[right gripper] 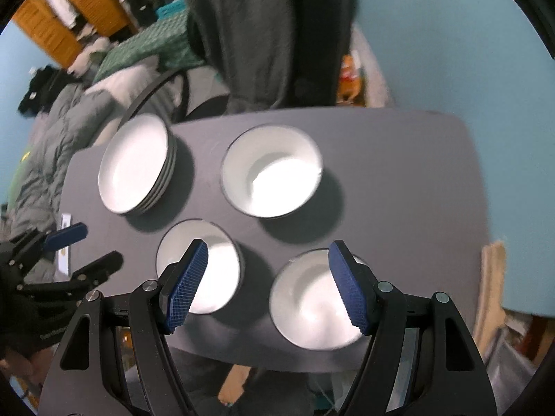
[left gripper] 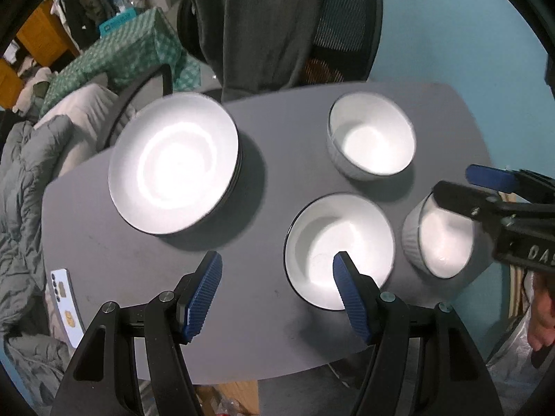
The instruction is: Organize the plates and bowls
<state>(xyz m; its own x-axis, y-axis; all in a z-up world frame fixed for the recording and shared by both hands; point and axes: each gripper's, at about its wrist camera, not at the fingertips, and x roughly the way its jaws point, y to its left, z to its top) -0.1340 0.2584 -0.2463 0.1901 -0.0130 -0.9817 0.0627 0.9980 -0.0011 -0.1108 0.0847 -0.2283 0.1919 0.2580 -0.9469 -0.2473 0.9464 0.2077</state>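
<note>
Bowls sit loose on the grey table (left gripper: pixel 104 242): ribbed bowl (right gripper: pixel 308 306) at 5 o'clock, plate stack (left gripper: pixel 173 163) at 10. Right gripper (right gripper: pixel 269 284) and left gripper (left gripper: pixel 277 294) both gape wide, empty. Descending off-centre could clip a rim and tip it.

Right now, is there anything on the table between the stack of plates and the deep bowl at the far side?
Nothing. In the left wrist view, only bare grey table separates the stack of plates from the deep bowl; the right wrist view agrees.
</note>
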